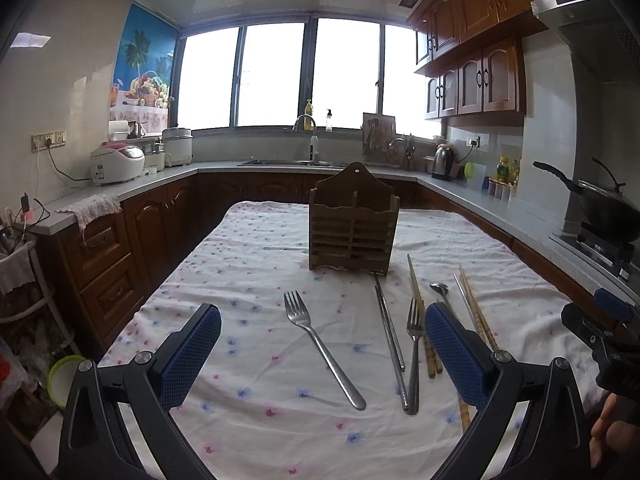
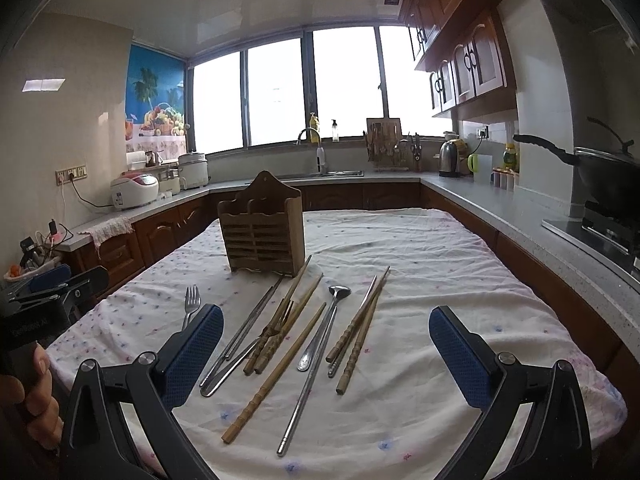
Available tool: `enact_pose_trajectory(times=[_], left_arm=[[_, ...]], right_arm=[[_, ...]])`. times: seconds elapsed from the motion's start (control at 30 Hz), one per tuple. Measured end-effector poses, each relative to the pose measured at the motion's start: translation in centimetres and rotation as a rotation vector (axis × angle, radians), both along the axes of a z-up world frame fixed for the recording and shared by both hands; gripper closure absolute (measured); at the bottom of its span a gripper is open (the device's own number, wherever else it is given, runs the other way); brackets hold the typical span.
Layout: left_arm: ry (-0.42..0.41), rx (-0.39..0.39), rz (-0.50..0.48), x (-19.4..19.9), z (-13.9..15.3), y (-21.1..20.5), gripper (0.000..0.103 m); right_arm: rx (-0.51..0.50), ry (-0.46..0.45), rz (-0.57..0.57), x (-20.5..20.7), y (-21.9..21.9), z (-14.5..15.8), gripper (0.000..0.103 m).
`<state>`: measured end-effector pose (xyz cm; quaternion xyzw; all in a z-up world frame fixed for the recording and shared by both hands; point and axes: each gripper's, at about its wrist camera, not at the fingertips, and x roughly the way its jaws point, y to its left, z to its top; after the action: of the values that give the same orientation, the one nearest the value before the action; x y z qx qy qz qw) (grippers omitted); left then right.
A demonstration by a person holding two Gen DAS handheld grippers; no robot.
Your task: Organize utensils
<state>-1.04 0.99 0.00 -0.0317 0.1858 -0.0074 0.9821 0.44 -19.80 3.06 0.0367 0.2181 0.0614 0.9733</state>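
A wooden slatted utensil holder (image 1: pixel 354 224) stands upright on the cloth-covered table (image 1: pixel 248 264); it also shows in the right wrist view (image 2: pixel 262 230). A steel fork (image 1: pixel 320 346) lies alone in front of my left gripper (image 1: pixel 322 354), which is open and empty above the cloth. To its right lie metal chopsticks (image 1: pixel 390 338), a second fork (image 1: pixel 414 354), a spoon (image 1: pixel 440 290) and bamboo chopsticks (image 1: pixel 478 312). My right gripper (image 2: pixel 326 354) is open and empty over the spoon (image 2: pixel 322 326), several bamboo chopsticks (image 2: pixel 276 374) and metal chopsticks (image 2: pixel 244 330).
Kitchen counters surround the table: a rice cooker (image 1: pixel 116 164) at the left, a sink (image 1: pixel 296 162) at the back, a kettle (image 1: pixel 443 162) and a wok on the stove (image 1: pixel 604 204) at the right. The table's edges drop off left and right.
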Motion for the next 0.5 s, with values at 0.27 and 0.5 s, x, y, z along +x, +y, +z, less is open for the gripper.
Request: enact_pose_trajectory(times=[0.27,0.5], left_arm=[[-0.020,0.023,0.000,-0.37,-0.06,-0.43,0.001],[-0.018,0.021,-0.003,-0.26,-0.21,-0.41,0.001]], right_arm=[[0.005,-0.005,-0.002,-0.06,-0.05,0.14,0.000],[0.006,-0.006,-0.001,-0.06,-0.03,0.21,0.000]])
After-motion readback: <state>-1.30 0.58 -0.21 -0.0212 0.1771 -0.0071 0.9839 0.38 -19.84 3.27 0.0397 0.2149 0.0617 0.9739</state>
